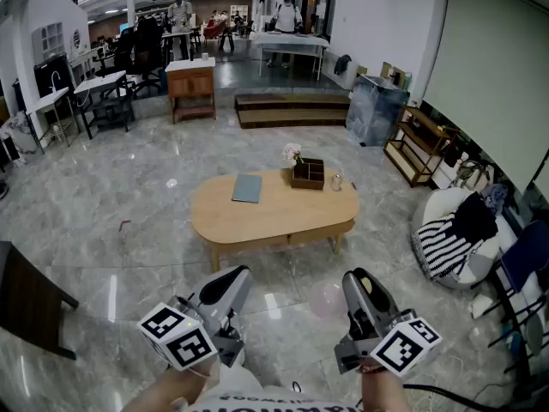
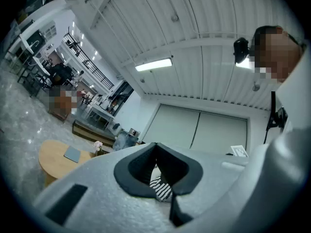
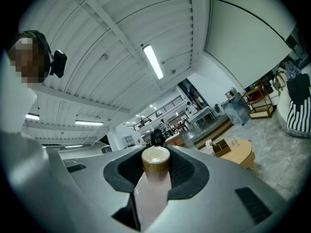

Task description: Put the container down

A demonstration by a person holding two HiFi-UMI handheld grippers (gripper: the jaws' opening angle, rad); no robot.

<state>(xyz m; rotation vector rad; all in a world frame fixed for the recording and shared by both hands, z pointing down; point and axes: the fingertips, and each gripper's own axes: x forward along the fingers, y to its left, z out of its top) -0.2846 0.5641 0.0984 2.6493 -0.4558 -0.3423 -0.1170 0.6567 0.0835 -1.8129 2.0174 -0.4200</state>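
My right gripper (image 3: 156, 168) is shut on the container, a pale pink bottle (image 3: 151, 191) with a gold cap (image 3: 155, 160) that stands up between the jaws. In the head view the right gripper (image 1: 358, 283) is held low at the right, and the pink bottle (image 1: 326, 300) shows as a blur just left of it. At the lower left my left gripper (image 1: 233, 280) is shut with nothing in it; in its own view the left gripper (image 2: 159, 174) shows only its dark pads (image 2: 133, 166). Both are held in the air, well short of the oval wooden table (image 1: 274, 217).
On the table lie a grey-blue book (image 1: 247, 188), a dark wooden organiser box (image 1: 308, 174) with flowers (image 1: 293, 153) and a small glass (image 1: 337, 182). A striped beanbag (image 1: 446, 234) sits at the right, a dark table corner (image 1: 26, 303) at the left, and marble floor lies between.
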